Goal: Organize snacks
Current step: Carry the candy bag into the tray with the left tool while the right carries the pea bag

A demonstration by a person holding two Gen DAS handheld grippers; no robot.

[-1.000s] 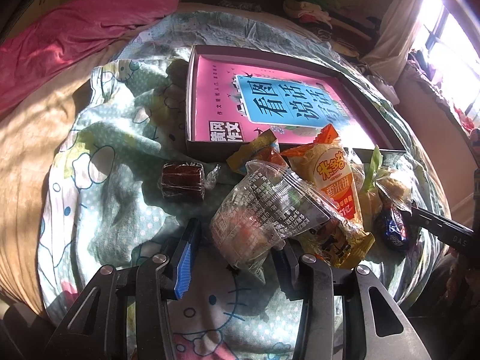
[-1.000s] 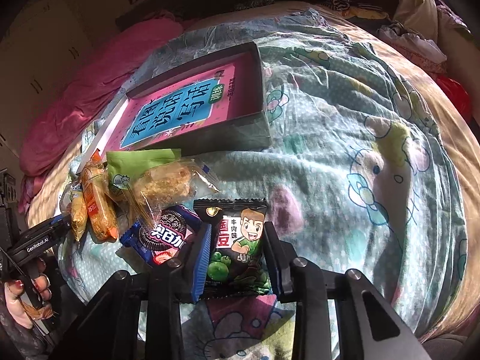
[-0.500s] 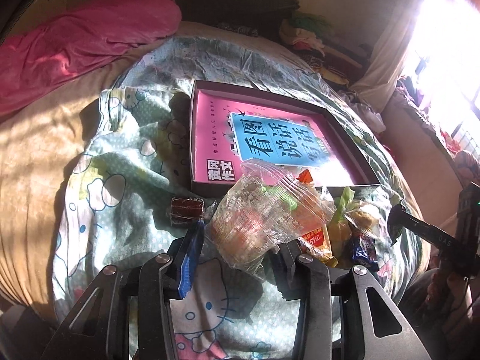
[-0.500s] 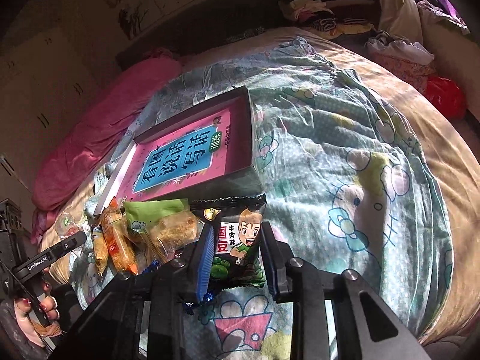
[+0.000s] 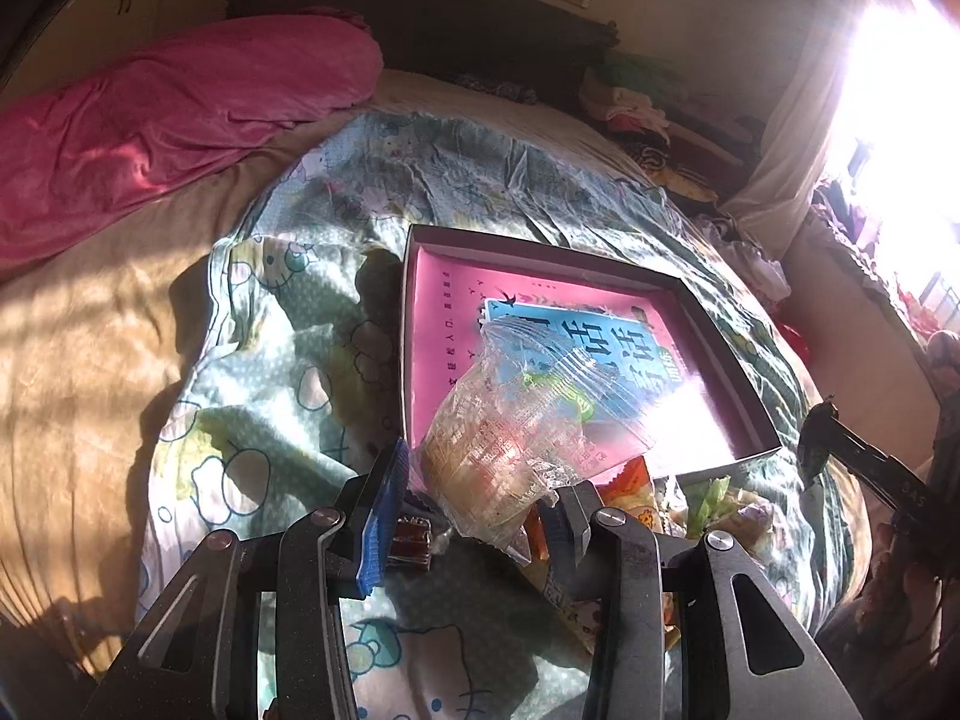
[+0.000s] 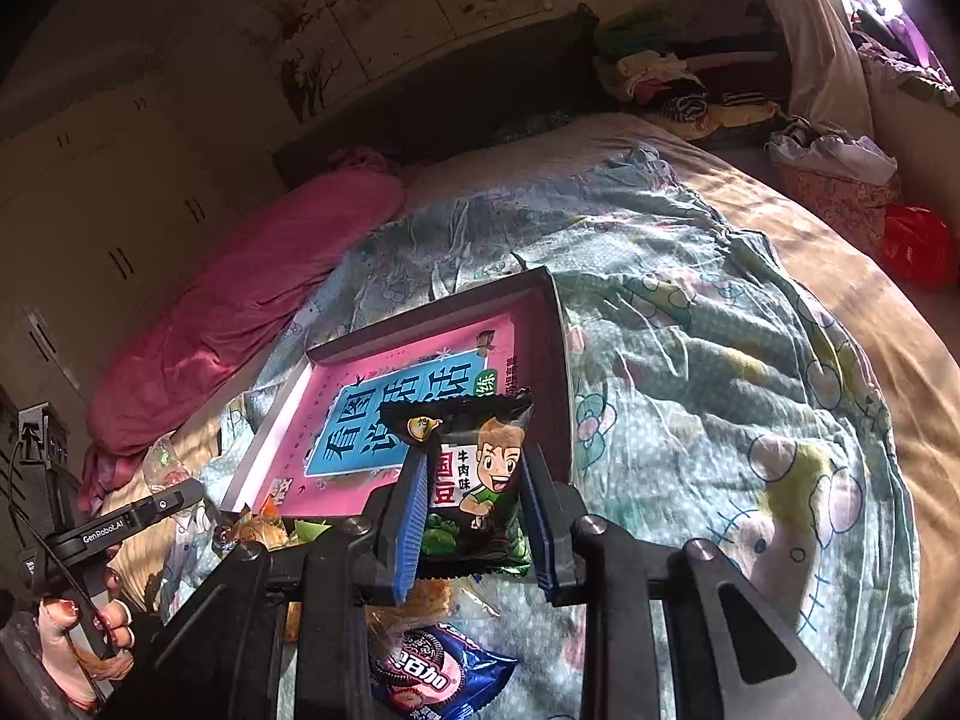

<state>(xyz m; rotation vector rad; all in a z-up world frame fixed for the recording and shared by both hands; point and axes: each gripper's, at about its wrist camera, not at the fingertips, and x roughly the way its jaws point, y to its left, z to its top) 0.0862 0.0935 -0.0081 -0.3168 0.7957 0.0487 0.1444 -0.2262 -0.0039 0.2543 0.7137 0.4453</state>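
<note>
My left gripper [image 5: 474, 492] is shut on a clear plastic snack bag [image 5: 516, 420] and holds it lifted over the near edge of the dark tray [image 5: 726, 354], which has a pink and blue book in it. My right gripper [image 6: 474, 510] is shut on a black and green pea snack packet [image 6: 474, 480], lifted in front of the tray [image 6: 558, 360]. Below lie a blue cookie pack [image 6: 438, 678], a small dark red candy [image 5: 411, 540], and orange and green packets [image 5: 708, 498] on the quilt.
The tray sits on a cartoon-cat quilt [image 6: 720, 408] on a bed. A pink blanket [image 5: 150, 120] lies at the far left. Clothes [image 6: 672, 84] pile at the back. The left gripper [image 6: 120, 522] and the hand holding it show at the right view's left edge.
Both grippers have risen with their packets and moved toward the tray. The snacks left on the quilt now appear lower and partly hidden behind the fingers.
</note>
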